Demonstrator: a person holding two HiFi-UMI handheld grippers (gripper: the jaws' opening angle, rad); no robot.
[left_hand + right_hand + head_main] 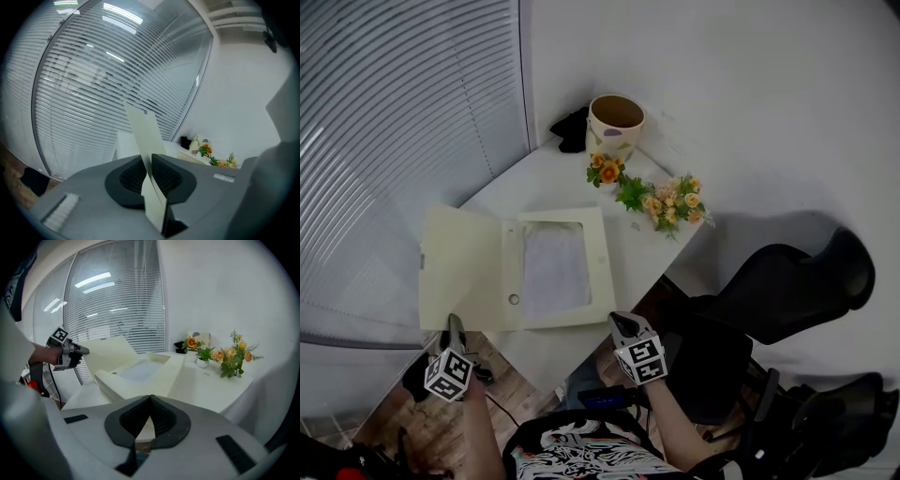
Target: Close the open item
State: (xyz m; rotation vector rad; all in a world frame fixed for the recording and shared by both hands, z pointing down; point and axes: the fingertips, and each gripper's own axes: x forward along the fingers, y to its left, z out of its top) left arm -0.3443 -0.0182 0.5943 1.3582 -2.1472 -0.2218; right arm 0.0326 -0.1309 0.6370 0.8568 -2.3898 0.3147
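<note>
A cream document case [553, 267] lies open on the white table [525, 183], its tray holding a pale sheet. Its wide flap [459, 267] is spread to the left, past the table's edge. My left gripper [453, 323] is shut on the flap's near edge. In the left gripper view the thin flap [145, 136] runs between the pads of the left gripper [151, 164]. My right gripper [619, 325] is at the case's near right corner. In the right gripper view the right gripper [150, 399] has its tips together, just short of the case [140, 373].
A cream flower pot [616, 127], a black object [572, 127] and sprays of orange flowers [661, 199] stand at the table's far end. Window blinds [394, 141] run along the left. A black chair [769, 291] is on the right.
</note>
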